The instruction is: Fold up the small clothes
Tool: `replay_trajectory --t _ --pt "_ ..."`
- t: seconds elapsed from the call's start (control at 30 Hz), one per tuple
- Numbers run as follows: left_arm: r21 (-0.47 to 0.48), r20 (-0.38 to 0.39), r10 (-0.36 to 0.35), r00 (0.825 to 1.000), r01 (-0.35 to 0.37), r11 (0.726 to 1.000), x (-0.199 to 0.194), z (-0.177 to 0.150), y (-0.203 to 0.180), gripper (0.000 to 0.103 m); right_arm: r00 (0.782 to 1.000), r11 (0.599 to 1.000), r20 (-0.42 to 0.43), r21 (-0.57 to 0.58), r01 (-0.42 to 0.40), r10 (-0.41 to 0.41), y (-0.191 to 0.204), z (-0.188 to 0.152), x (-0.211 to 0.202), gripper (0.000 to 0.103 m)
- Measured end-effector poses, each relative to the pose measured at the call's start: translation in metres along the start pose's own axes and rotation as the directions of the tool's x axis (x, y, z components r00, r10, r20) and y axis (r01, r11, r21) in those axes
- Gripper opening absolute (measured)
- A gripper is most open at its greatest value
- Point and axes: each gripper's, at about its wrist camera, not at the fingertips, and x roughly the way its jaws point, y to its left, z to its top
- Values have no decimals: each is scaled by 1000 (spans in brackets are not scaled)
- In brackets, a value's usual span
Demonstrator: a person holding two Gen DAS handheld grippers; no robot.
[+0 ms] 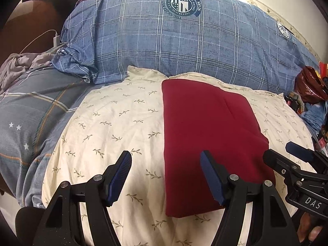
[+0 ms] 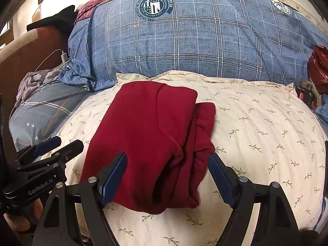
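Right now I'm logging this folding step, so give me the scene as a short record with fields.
garment: red garment, folded into a rough rectangle
rests on: cream leaf-print pillow
behind: blue plaid duvet
left claw: open, empty, one finger in front of the garment's left edge
right claw: open, empty, straddling the garment's near end
loose part: bunched layers at its right edge

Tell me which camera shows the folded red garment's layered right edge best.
The right wrist view: the red garment sits centred there, its stacked folds along the right edge exposed. The left wrist view shows it as a flat panel, its near right corner hidden behind the right gripper.
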Motion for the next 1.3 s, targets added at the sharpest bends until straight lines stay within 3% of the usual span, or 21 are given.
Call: replay_trajectory --t 1.3 --pt "-11 -42 -5 999 5 1000 22 2 -4 68 998 1000 -58 -8 -10 9 10 -1 21 82"
